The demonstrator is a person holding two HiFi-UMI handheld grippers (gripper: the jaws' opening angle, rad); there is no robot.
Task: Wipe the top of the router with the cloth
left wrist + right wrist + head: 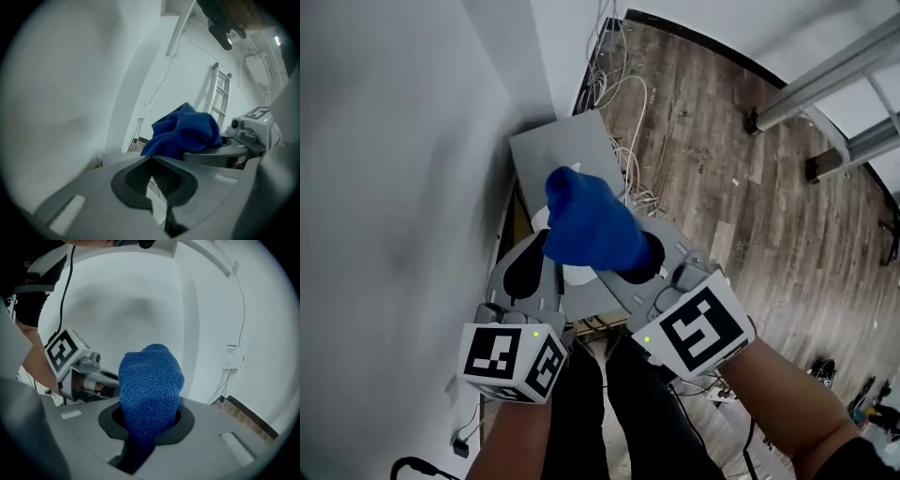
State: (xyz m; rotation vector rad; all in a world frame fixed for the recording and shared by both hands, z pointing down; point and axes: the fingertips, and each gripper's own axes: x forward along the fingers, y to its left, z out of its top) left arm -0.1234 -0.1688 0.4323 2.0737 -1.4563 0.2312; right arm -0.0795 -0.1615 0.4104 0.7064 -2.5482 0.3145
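the right gripper (635,255) has its fingers clamped on a bunched blue terry cloth (586,220). in the right gripper view the cloth (150,380) fills the dark gap between the two fingers and stands out past them in a rounded lump. the left gripper (534,260) sits just beside it. in the left gripper view its fingers (140,180) meet at the tips with nothing between them, and the blue cloth (185,129) shows beyond them to the right.

from the head view both grippers point away from the person, side by side, with their marker cubes nearest the camera. the cloth hangs over a white rounded router (578,277), of which only small pale parts show under the cloth and between the grippers. whether the cloth touches the router's top cannot be told. the router lies at the near end of a grey flat panel (558,150) set against a white wall (394,141).

a tangle of pale cables (623,103) runs along the foot of the wall beyond the panel, over a brown wood-plank floor (722,141). a silver metal ladder (834,80) lies at the upper right. the person's forearms and dark trouser legs (609,412) fill the bottom of the head view.
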